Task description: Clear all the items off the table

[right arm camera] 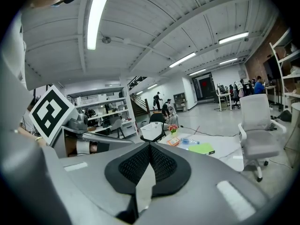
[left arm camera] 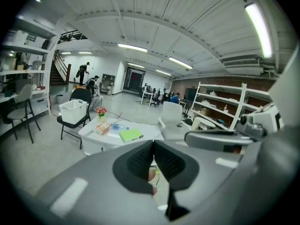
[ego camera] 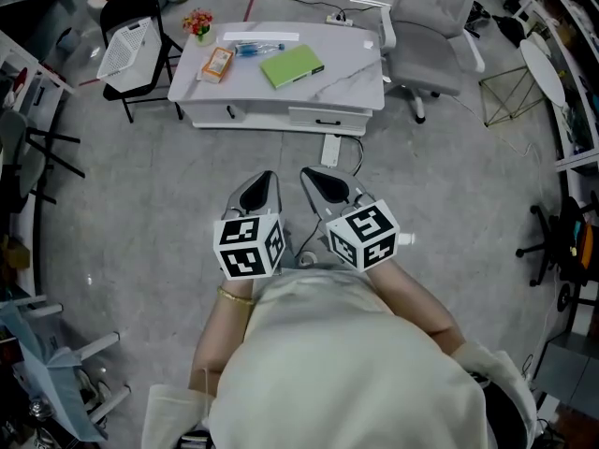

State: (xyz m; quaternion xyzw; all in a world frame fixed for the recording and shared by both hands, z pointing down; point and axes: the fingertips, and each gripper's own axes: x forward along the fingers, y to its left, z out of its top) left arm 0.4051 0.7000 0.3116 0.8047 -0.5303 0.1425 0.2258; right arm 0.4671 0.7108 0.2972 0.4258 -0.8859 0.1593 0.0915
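A low white table (ego camera: pixel 356 78) stands a few steps ahead of me. On it lie a green notebook (ego camera: pixel 292 65), an orange box (ego camera: pixel 217 64), a clear water bottle (ego camera: pixel 257 50) and a long white strip (ego camera: pixel 260 36), with a small pot of flowers (ego camera: pixel 197 23) at its far left corner. My left gripper (ego camera: pixel 263 181) and right gripper (ego camera: pixel 315 178) are held side by side in front of me, well short of the table, both shut and empty. The left gripper view shows the notebook (left arm camera: pixel 131 134) and box (left arm camera: pixel 102 127) beyond the shut jaws.
A black chair carrying a white basket (ego camera: pixel 126 50) stands left of the table. A grey office chair (ego camera: pixel 426 54) stands at its right. A power strip and cable (ego camera: pixel 329 150) lie on the floor in front of the table. Shelving lines the room's edges.
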